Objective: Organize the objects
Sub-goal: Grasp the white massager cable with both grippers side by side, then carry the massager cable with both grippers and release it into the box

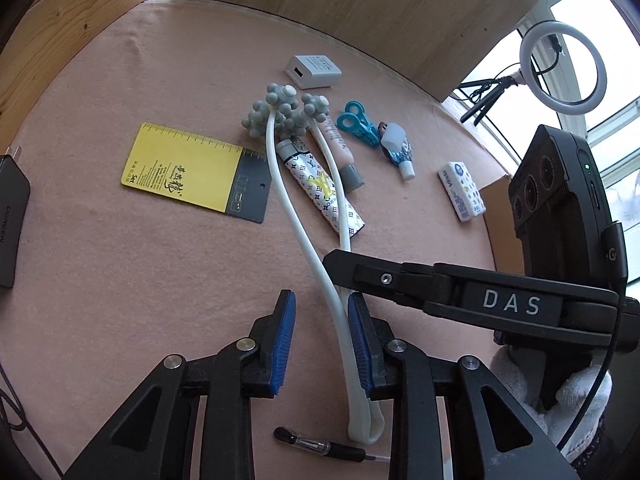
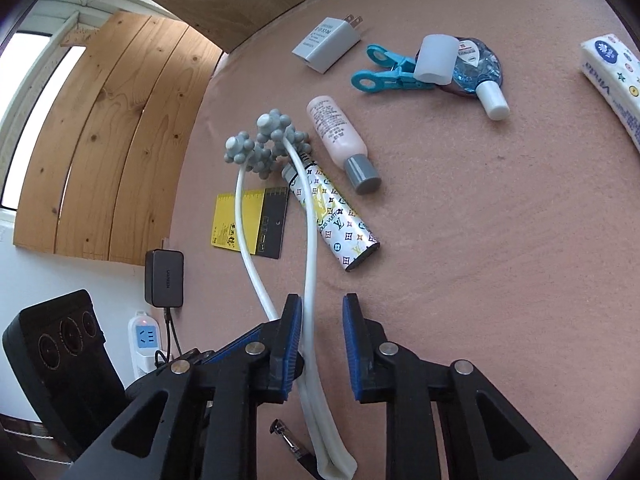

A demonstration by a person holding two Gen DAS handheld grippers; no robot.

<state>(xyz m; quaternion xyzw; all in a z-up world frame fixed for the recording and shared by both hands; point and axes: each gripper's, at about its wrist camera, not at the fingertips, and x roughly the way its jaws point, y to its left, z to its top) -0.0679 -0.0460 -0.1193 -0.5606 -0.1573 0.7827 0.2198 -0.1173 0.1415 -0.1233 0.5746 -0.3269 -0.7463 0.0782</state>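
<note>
A white two-armed massager (image 1: 304, 236) with grey knobbly balls (image 1: 280, 110) lies on the pink cloth; it also shows in the right wrist view (image 2: 310, 240). Its arms cross a patterned lighter-like tube (image 1: 324, 192) (image 2: 340, 224). My left gripper (image 1: 322, 344) is open, its jaws standing either side of the white arms near their joined end. My right gripper (image 2: 322, 348) is open too, with one white arm between its jaws beside the left pad (image 2: 292, 344). The right gripper's black body (image 1: 460, 296) crosses the left wrist view.
On the cloth lie a yellow ruler card (image 1: 192, 172), pink tube (image 2: 340, 140), teal clip (image 2: 388, 72), blue sanitizer bottle (image 2: 476, 68), white charger (image 2: 328, 42), tissue pack (image 2: 612, 80), black adapter (image 2: 165, 278) and a pen (image 1: 324, 444). A ring light (image 1: 562, 68) stands at the right.
</note>
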